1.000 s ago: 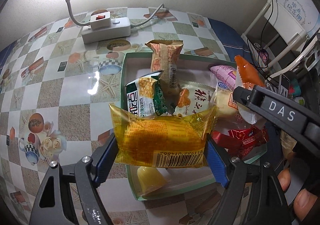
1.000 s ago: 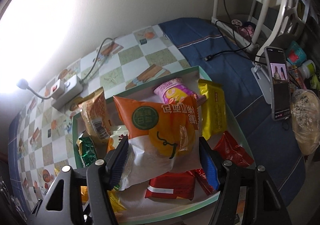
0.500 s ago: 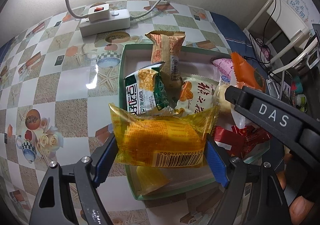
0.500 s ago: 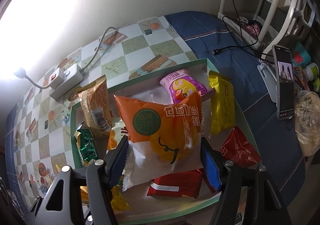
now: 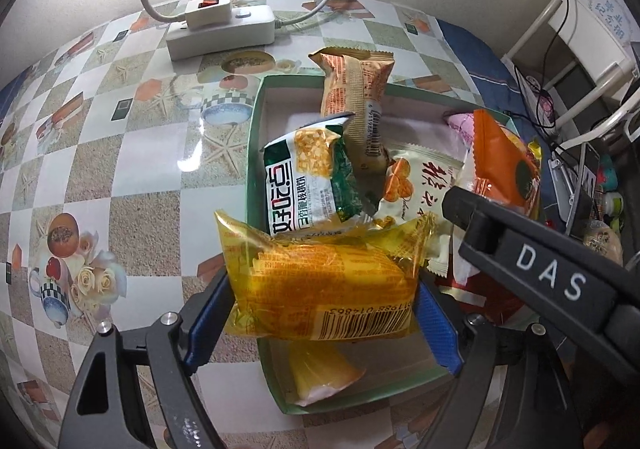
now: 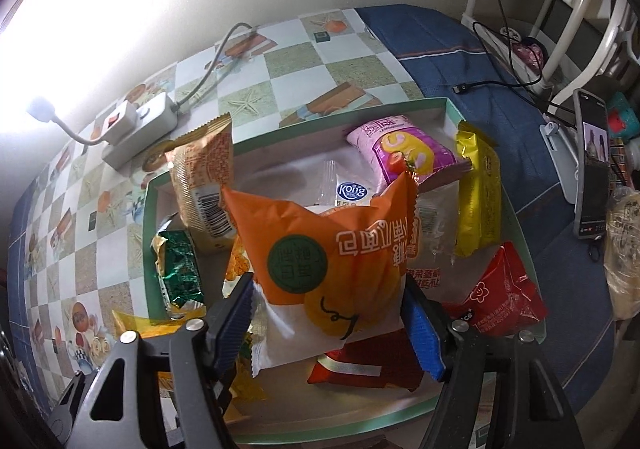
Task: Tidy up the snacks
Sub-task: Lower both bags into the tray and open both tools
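Low in each frame, our left claw (image 5: 322,319) pinches a yellow cake packet (image 5: 320,281) while its jaws ease apart, and our right claw (image 6: 330,323), jaws likewise widening, pinches an orange-and-white bun packet (image 6: 332,269), both over the green-rimmed snack box (image 6: 452,109) on the tabletop (image 5: 120,153).

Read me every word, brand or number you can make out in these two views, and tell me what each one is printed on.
"DAS": on the right hand-held gripper, side of its dark finger.
"Kong": blue logo on a clear packet in the green tray.
Barcode digits on the yellow packet: upside down, too unsure to quote.
Chinese characters on the orange packet and green packet: present, not transcribed.
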The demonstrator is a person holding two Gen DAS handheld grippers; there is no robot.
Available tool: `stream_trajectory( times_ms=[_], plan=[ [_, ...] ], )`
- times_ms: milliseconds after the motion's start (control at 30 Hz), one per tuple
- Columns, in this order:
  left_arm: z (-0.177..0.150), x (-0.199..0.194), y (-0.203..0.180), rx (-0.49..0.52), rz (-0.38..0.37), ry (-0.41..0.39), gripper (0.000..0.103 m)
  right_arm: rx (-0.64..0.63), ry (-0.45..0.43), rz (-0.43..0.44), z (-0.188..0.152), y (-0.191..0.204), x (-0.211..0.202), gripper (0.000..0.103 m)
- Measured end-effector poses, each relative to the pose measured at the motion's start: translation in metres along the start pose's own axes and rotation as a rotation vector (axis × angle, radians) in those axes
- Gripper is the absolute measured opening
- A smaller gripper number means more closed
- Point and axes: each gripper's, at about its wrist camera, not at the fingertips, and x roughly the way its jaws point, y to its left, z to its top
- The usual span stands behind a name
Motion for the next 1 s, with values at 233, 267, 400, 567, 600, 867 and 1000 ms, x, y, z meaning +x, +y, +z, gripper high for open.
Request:
stream_trajectory(
  times_ms=[233, 267, 400, 567, 600, 867, 1000],
  plan=[
    [0.003, 0.0, 0.007, -0.021, 0.007, -0.008, 0.087, -0.023, 0.008, 0.019, 0.0, 0.002, 0.002, 0.081],
    [0.004, -0.002, 0.007, -0.023, -0.001, -0.008, 0.087, -0.028, 0.005, 0.023, 0.001, 0.002, 0.001, 0.086],
    [0.005, -0.007, 0.006, -0.023, -0.007, -0.002, 0.087, -0.038, -0.028, 0.031, 0.003, 0.006, -0.01, 0.087],
    [0.006, -0.017, 0.009, -0.041, -0.029, -0.005, 0.088, -0.036, -0.096, 0.047, 0.008, 0.008, -0.038, 0.087],
    [0.007, -0.02, 0.009, -0.04, -0.037, -0.01, 0.089, -0.034, -0.119, 0.048, 0.009, 0.008, -0.047, 0.087],
    [0.009, -0.037, 0.011, -0.049, -0.07, -0.046, 0.099, -0.016, -0.2, 0.057, 0.014, 0.005, -0.077, 0.087],
    [0.01, -0.046, 0.019, -0.079, -0.055, -0.076, 0.099, -0.009, -0.192, 0.055, 0.015, 0.002, -0.074, 0.087]
  ],
)
